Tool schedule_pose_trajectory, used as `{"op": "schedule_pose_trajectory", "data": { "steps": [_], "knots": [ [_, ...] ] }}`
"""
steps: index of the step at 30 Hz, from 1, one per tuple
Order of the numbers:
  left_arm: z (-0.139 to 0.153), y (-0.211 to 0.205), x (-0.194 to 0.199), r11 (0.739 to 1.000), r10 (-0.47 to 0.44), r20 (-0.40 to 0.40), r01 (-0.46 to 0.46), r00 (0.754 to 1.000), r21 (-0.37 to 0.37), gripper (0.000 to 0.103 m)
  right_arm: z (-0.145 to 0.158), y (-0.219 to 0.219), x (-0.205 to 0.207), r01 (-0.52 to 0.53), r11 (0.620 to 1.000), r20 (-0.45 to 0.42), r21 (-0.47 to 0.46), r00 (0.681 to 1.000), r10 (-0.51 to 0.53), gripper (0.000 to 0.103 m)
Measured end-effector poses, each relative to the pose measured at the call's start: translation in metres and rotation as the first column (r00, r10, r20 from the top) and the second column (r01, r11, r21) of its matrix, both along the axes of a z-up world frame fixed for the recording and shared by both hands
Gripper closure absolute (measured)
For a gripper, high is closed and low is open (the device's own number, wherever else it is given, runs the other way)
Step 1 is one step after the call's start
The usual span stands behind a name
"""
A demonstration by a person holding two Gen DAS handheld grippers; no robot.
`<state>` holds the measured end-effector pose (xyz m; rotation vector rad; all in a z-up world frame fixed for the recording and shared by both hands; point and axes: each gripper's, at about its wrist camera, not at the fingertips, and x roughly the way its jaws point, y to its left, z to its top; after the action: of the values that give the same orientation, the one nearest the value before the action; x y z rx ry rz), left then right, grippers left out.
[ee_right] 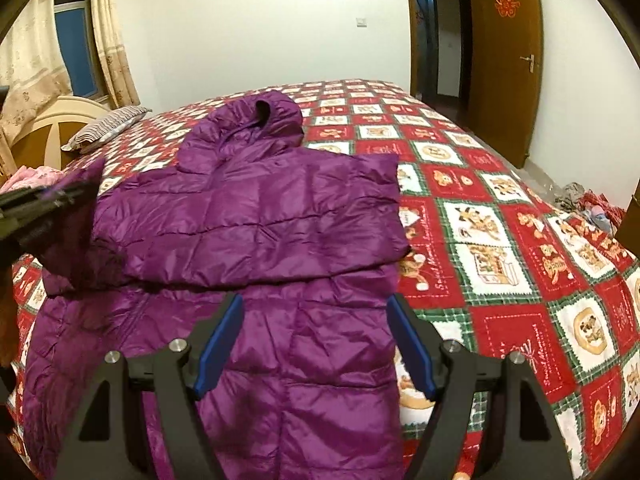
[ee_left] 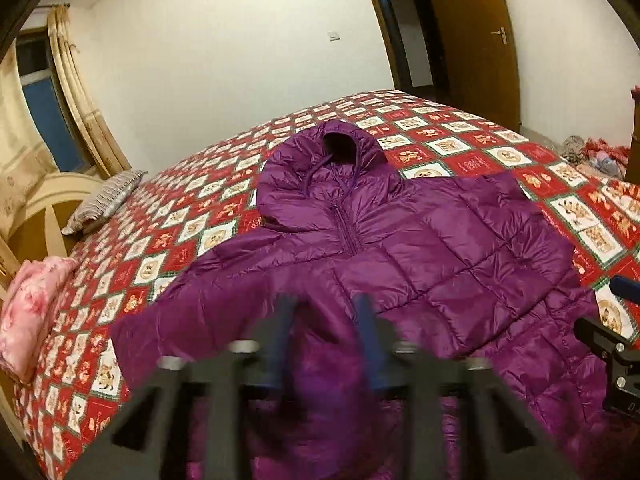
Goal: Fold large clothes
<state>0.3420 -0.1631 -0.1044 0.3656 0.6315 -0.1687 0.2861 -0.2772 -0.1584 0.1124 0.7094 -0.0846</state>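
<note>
A large purple hooded puffer jacket lies face up on the bed, hood towards the far side. Its right sleeve is folded across the chest. My left gripper is blurred and holds a fold of the jacket's left sleeve between its blue fingers; it also shows at the left edge of the right wrist view, lifting that purple cloth. My right gripper is open and empty, hovering above the jacket's lower body near its right edge; it shows at the right edge of the left wrist view.
The bed carries a red, white and green patchwork quilt. A striped pillow and a pink folded blanket lie at the headboard side. Loose clothes lie on the far right. A wooden door stands open behind.
</note>
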Motion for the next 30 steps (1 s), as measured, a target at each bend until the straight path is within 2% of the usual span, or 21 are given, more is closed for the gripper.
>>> {"op": "schedule_pose_trajectory", "data": {
  "steps": [3, 4, 6, 10, 12, 16, 20, 21, 22, 24, 26, 30],
  "knots": [
    [0.015, 0.002, -0.018, 1.000, -0.010, 0.111, 0.012, 0.994, -0.016, 0.011, 0.001, 0.001, 0.004, -0.002, 1.000, -0.007, 0.005, 1.000, 0.002, 0.022],
    [0.021, 0.005, -0.021, 1.000, -0.009, 0.134, 0.011, 0.991, -0.020, 0.009, 0.002, 0.002, 0.005, -0.006, 1.000, -0.006, 0.006, 1.000, 0.007, 0.021],
    [0.030, 0.020, -0.026, 0.999, 0.010, 0.167, -0.005, 0.986, -0.032, 0.008, 0.005, 0.008, 0.008, -0.025, 1.000, -0.009, 0.016, 1.000, 0.026, 0.020],
    [0.035, 0.073, -0.020, 0.991, 0.123, 0.176, -0.112, 0.977, -0.072, 0.008, 0.013, 0.024, 0.014, -0.082, 0.996, -0.014, 0.036, 0.996, 0.083, 0.019],
    [0.025, 0.101, -0.015, 0.980, 0.199, 0.163, -0.191, 0.966, -0.062, 0.008, 0.016, 0.034, 0.019, -0.121, 0.991, -0.016, 0.055, 0.992, 0.122, 0.015],
    [-0.010, 0.158, 0.003, 0.937, 0.349, 0.076, -0.348, 0.934, -0.029, 0.008, 0.014, 0.065, 0.043, -0.209, 0.976, -0.050, 0.056, 0.976, 0.212, 0.013],
    [-0.039, 0.193, 0.012, 0.902, 0.432, 0.008, -0.432, 0.902, -0.020, 0.008, -0.003, 0.088, 0.077, -0.244, 0.965, -0.118, 0.098, 0.960, 0.255, 0.016],
    [-0.043, 0.198, 0.013, 0.897, 0.441, -0.003, -0.441, 0.898, -0.020, 0.008, -0.008, 0.093, 0.084, -0.255, 0.960, -0.141, 0.113, 0.953, 0.270, 0.026],
    [-0.047, 0.203, 0.014, 0.892, 0.452, -0.013, -0.452, 0.892, -0.019, 0.008, -0.015, 0.098, 0.092, -0.277, 0.952, -0.177, 0.134, 0.938, 0.298, 0.053],
    [-0.049, 0.212, 0.016, 0.888, 0.459, -0.017, -0.460, 0.888, -0.030, 0.008, -0.019, 0.100, 0.096, -0.284, 0.945, -0.192, 0.164, 0.930, 0.313, 0.087],
    [-0.048, 0.220, 0.014, 0.882, 0.469, -0.007, -0.469, 0.883, -0.035, 0.008, -0.011, 0.097, 0.090, -0.277, 0.948, -0.161, 0.155, 0.940, 0.301, 0.091],
    [-0.047, 0.228, 0.021, 0.873, 0.487, -0.009, -0.487, 0.874, -0.034, 0.008, 0.012, 0.073, 0.072, -0.233, 0.965, -0.087, 0.118, 0.966, 0.244, 0.092]
  ]
}}
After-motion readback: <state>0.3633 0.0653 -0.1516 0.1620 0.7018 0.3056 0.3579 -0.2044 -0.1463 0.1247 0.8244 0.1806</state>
